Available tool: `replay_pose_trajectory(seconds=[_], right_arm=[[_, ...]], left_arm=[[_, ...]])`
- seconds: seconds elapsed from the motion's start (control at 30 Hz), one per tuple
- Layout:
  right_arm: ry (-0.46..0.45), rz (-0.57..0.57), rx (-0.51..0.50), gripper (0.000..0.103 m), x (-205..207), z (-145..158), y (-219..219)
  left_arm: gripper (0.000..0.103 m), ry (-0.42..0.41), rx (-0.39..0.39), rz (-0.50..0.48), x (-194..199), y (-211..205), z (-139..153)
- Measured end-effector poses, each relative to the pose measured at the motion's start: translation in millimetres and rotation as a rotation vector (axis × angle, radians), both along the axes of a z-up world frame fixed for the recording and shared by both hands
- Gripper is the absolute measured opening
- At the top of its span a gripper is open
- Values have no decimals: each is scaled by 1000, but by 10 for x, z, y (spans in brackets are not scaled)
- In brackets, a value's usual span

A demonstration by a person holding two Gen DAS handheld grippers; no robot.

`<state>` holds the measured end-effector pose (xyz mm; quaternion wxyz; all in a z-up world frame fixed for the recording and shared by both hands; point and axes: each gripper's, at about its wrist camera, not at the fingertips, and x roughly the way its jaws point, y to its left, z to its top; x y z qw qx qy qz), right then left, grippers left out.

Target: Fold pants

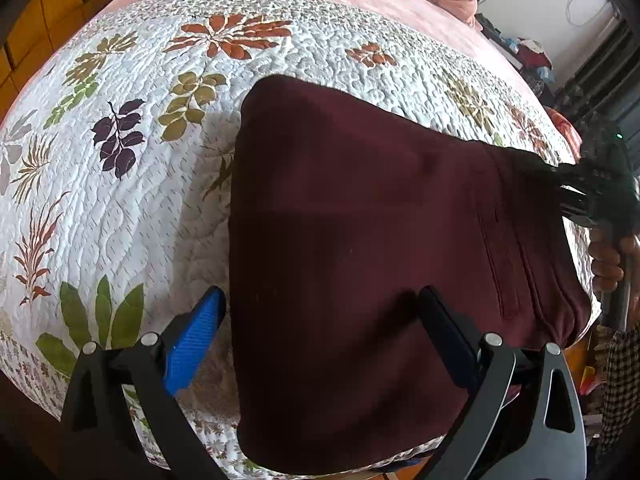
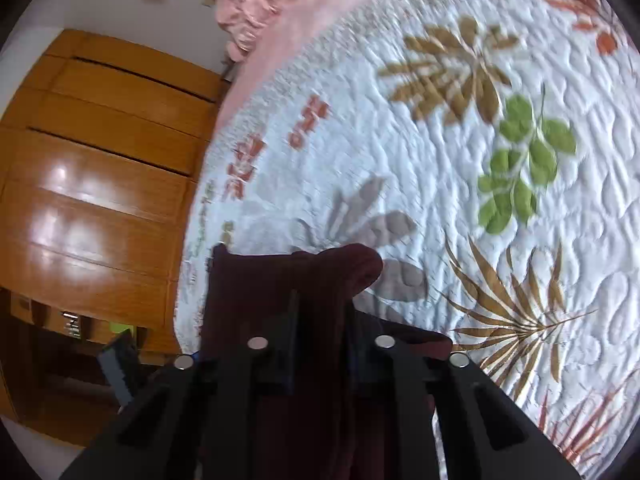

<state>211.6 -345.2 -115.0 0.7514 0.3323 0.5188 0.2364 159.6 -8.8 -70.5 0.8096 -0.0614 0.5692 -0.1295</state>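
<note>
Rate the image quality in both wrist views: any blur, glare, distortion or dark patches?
Left wrist view: sharp, strong fisheye bulge in the quilt, the maroon pants read as a dark mass with little detail. Right wrist view: softer, slightly smeared quilt pattern, bright window glare on the wooden wardrobe, pants dim between the right gripper fingers.

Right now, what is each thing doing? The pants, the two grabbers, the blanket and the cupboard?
pants: dark red, lying mostly flat on the bed, one end bunched and lifted.
right gripper: shut on the pants, fabric pinched between its fingers.
left gripper: open, jaws wide apart, one each side of the pants' edge.
quilt: spread flat under the pants.
wardrobe: doors closed.
</note>
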Motion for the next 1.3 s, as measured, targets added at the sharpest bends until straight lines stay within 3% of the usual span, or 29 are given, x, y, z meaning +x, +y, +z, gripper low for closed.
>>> replay_pose_trajectory(seconds=[0.13, 0.2, 0.3, 0.4, 0.47, 0.53, 0.67, 0.8, 0.93, 1.07, 1.1, 1.17, 1.3], right_arm=[[-30, -34, 1, 11, -85, 195, -168], [6, -29, -96, 11, -54, 113, -142], [42, -39, -98, 11, -13, -69, -126], [8, -36, -115, 23, -77, 22, -99], [-13, -26, -155, 38, -194, 148, -89], [-34, -5, -172, 38, -392, 285, -95], [-15, 42, -131, 42, -876, 406, -89], [41, 43, -66, 51, -1195, 296, -84], [73, 45, 37, 54, -1287, 152, -14], [69, 66, 45, 56, -1226, 92, 163], [65, 67, 48, 56, -1193, 78, 192], [57, 68, 35, 26, -1171, 85, 241], [0, 67, 38, 15, -1185, 269, 219]], left_arm=[[96, -25, -9, -1, 5, -28, 80], [96, -18, 19, -13, 26, -97, 36], [96, 5, 33, -21, 37, -163, -88], [96, 21, 2, 1, 32, -124, -117], [96, 17, 3, 1, 10, -104, -85], [96, 7, 11, -5, -29, -83, -32], [96, 11, -17, -12, -101, -36, 22], [96, 42, -66, 10, -150, 23, -34], [96, 68, -93, 34, -181, 61, -98], [96, 75, -101, 37, -196, 59, -104], [96, 77, -99, 33, -190, 48, -108], [96, 78, -94, 29, -183, 30, -106], [96, 64, -91, 32, -175, 45, -33]])
